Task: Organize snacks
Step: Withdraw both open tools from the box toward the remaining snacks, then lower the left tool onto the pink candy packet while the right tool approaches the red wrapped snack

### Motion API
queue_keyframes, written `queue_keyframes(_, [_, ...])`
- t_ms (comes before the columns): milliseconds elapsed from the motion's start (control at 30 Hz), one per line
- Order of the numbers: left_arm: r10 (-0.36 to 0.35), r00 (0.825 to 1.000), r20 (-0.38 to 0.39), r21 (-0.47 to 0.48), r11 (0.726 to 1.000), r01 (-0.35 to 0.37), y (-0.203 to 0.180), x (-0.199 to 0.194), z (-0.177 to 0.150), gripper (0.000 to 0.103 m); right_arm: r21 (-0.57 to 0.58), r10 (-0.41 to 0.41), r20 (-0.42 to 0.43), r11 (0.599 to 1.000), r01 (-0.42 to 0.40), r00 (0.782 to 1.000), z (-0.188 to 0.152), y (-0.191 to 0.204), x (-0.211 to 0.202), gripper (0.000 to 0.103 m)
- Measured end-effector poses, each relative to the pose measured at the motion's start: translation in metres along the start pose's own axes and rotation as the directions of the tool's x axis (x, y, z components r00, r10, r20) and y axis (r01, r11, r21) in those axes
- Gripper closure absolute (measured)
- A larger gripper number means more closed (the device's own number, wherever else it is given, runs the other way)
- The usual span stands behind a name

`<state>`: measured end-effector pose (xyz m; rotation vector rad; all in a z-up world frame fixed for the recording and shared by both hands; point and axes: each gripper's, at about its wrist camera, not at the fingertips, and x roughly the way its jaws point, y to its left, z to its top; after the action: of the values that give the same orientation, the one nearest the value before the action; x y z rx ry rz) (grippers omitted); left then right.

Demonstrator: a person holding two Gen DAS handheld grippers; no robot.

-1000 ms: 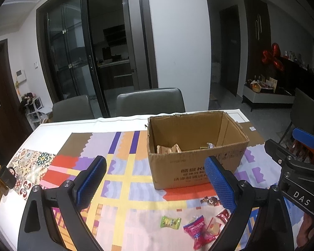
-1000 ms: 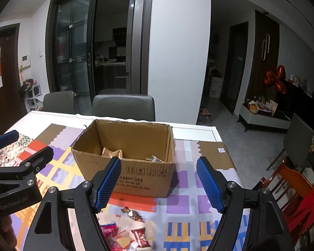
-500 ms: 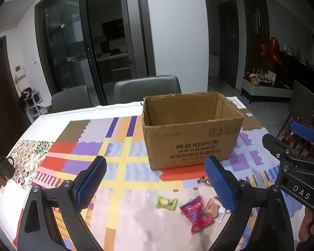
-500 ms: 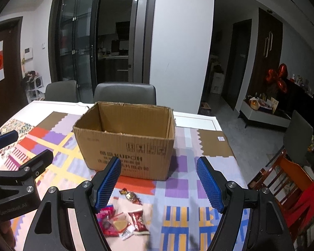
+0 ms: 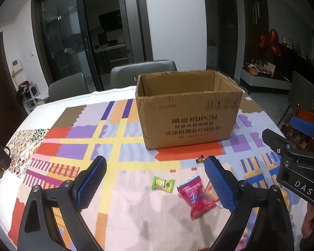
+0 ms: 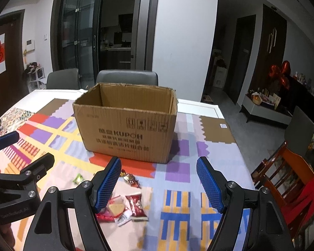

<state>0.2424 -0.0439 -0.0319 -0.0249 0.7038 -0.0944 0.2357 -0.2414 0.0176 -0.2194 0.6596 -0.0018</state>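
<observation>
Dim dining room, dark glass doors behind, and a table (image 5: pixel 58 104) under a bright patchwork cloth. From my left wrist view, the cardboard box (image 5: pixel 190 113) stands toward the far edge, open-topped. My left gripper (image 5: pixel 155 186) hangs spread wide with nothing between its fingers; below it lie a green candy (image 5: pixel 163 184) and a pink packet (image 5: pixel 195 196), the packet just beside my right-hand finger. A small twisted sweet (image 5: pixel 200 159) sits near the box's front wall.

From my right wrist view, the same box (image 6: pixel 127 129) is ahead, and my right gripper (image 6: pixel 158 185) is released too — empty. The snack pile sits under its left finger: a red packet (image 6: pixel 137 206) and a triangular wafer pack (image 6: pixel 115 208), touching each other.

My worry is the clutter — closing on overlapping wrappers could pinch two at once or flick one off the near edge. Both grippers also crowd the same pile, so they could collide.
</observation>
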Motion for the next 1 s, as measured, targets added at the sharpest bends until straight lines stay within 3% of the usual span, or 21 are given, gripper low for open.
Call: queue_keyframes(1000, [-0.064, 0.993, -0.102, -0.02, 0.998, 0.062, -0.019, 0.043, -0.043, 0.011, -0.02, 0.053, -0.135, 0.998, -0.056, 0.989, -0.059, 0.007, 0.045, 0.028])
